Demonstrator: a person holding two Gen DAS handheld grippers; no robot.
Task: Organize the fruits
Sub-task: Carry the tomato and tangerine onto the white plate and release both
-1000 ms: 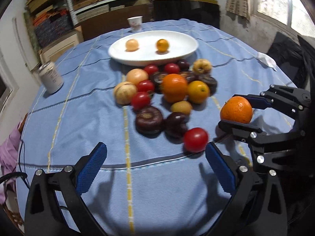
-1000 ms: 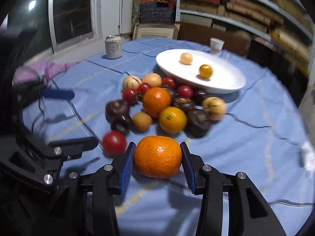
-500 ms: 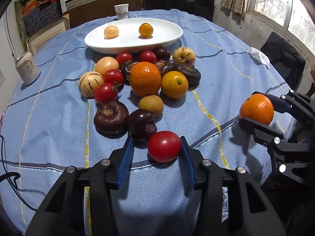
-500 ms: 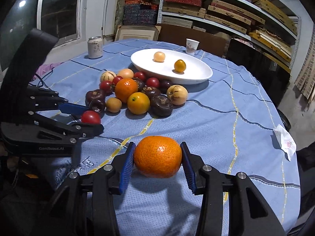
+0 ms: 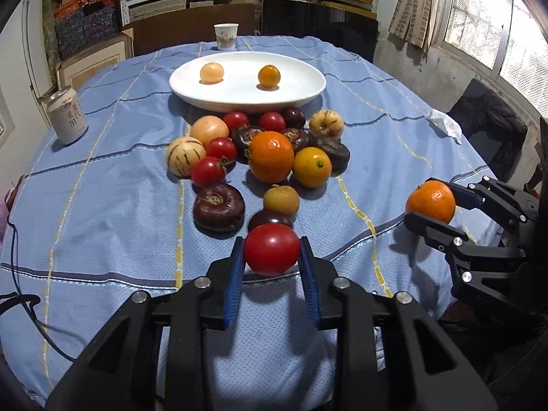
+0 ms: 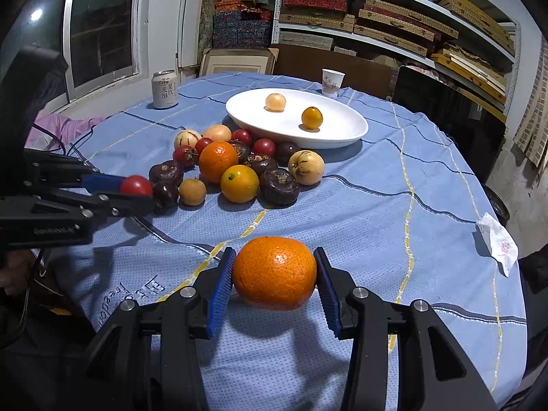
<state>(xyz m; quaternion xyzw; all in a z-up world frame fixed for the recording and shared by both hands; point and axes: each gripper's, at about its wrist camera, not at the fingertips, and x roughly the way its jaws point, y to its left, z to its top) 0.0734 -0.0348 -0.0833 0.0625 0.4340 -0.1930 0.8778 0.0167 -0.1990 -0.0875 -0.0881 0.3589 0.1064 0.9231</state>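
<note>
My left gripper (image 5: pixel 272 251) is shut on a red tomato (image 5: pixel 271 249) and holds it just above the cloth in front of the fruit pile; it also shows in the right wrist view (image 6: pixel 136 186). My right gripper (image 6: pixel 274 272) is shut on an orange (image 6: pixel 274 271), held above the table's near right side; it also shows in the left wrist view (image 5: pixel 432 201). A white plate (image 5: pixel 298 92) at the far middle holds a pale peach-coloured fruit (image 5: pixel 211 72) and a small orange fruit (image 5: pixel 269 76). A pile of mixed fruit (image 5: pixel 270 156) lies in front of the plate.
A drink can (image 5: pixel 67 116) stands at the left of the table. A paper cup (image 5: pixel 226 36) stands behind the plate. A crumpled tissue (image 5: pixel 443 125) lies at the right edge. Shelves and boxes fill the back wall. A cable (image 5: pixel 20 303) lies at the near left.
My left gripper moved in from open, closed on the red tomato and lifted it slightly. My right gripper kept hold of the orange and drew back from the pile.
</note>
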